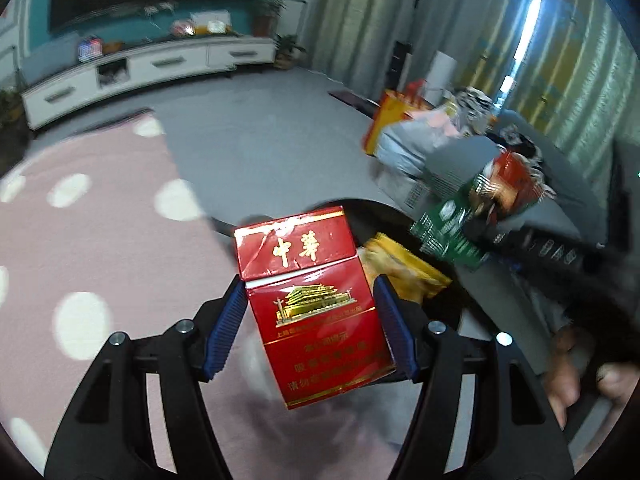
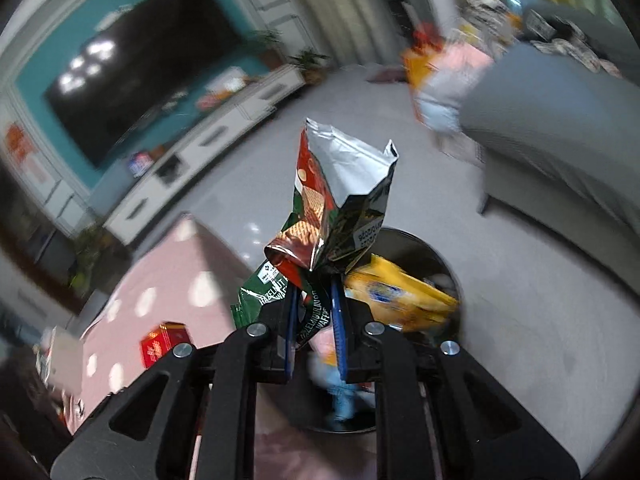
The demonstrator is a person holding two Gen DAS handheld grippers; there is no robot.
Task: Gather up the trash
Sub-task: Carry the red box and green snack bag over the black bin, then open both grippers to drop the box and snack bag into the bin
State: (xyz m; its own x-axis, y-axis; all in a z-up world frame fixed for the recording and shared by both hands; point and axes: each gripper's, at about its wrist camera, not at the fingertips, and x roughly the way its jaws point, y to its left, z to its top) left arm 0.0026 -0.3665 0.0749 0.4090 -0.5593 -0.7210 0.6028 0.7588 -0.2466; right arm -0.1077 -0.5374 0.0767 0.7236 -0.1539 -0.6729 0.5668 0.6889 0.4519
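Our left gripper (image 1: 310,316) has its blue pads closed against the two sides of a red cigarette pack (image 1: 316,312), held upright in the air above the edge of the pink dotted rug (image 1: 80,216); our right gripper (image 2: 314,320) is pinched nearly closed on the twisted neck of a crumpled green-and-red wafer bag (image 2: 340,204), whose silver inside gapes upward. Both pieces hang close to a round black bin (image 2: 436,256) on the grey floor, and a yellow wrapper (image 2: 400,296) already lies inside it, so we judge the job partway done: some trash is binned, and these two items await dropping. Whether more litter remains we cannot tell. The left view shows the pack's torn lid and the wafer bag (image 1: 472,216) out to the right, with only a sliver of the bin's rim (image 1: 360,204). The right view shows the bin's open mouth and its contents, and the pack (image 2: 164,344) as a small red blur over the rug.
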